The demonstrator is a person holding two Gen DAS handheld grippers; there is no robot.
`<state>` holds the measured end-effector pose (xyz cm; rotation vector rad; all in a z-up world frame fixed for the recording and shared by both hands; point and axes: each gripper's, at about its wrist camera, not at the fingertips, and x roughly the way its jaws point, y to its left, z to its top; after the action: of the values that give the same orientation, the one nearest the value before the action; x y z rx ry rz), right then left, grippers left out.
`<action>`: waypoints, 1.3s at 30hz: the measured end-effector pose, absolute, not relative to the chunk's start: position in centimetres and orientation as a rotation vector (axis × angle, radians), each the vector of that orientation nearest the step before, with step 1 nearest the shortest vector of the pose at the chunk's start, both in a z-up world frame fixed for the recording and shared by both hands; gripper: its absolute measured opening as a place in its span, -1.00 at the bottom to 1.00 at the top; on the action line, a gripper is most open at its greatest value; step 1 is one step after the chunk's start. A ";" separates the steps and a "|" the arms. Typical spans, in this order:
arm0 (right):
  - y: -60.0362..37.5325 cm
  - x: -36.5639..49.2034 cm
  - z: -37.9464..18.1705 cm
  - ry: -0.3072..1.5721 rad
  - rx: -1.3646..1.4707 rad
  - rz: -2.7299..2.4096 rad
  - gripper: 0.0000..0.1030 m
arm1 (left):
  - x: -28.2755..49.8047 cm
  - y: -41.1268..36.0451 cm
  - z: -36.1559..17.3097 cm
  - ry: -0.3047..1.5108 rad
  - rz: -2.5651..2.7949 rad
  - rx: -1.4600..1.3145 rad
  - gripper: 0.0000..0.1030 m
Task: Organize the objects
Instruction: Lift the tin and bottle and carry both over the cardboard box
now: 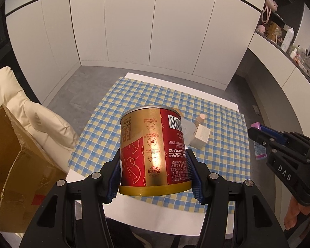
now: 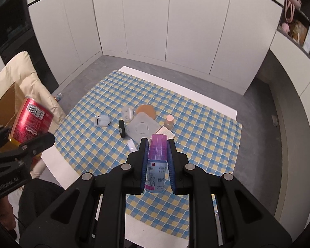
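Grip check: left gripper clamps red-and-gold can low on its rigid, slick wall above the checked cloth, while right gripper pinches light dropper bottle mid-body, likely slip-prone.

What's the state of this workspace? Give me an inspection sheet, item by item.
Surface: white table under a blue-yellow checked cloth.
Job's things: red-gold can and purple-capped bottle, both lifted.
Clutter: grey pad, brown disc, pink-capped jar, white box, black item.
Grippers: left gripper shut on the can; right gripper shut on the bottle.
Cables: nothing seen.
Surroundings: cardboard box, cream cushion, white cabinets, shelves.
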<state>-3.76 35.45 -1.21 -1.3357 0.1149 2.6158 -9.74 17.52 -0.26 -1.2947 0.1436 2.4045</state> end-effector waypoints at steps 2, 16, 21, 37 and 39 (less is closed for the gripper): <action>35.3 -3.6 -1.2 0.109 -1.340 2.625 -0.64 | -9.8 17.4 -0.1 0.143 2.406 -1.283 0.10; 35.0 -4.0 -2.2 0.149 -1.363 2.638 -0.64 | -10.6 16.1 -1.2 0.115 2.411 -1.299 0.10; 35.2 -4.1 -2.4 0.162 -1.365 2.624 -0.64 | -10.6 15.9 -1.2 0.113 2.415 -1.302 0.10; 34.7 -4.8 -2.4 0.179 -1.375 2.629 -0.64 | -10.6 14.7 -1.2 0.111 2.443 -1.287 0.11; 34.6 -5.2 -2.4 0.182 -1.380 2.630 -0.64 | -10.6 14.1 -1.2 0.113 2.459 -1.285 0.11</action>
<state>-5.15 34.57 -2.44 -1.3799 0.1824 2.6304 -10.63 14.14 -1.16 -1.2848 0.1128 2.4593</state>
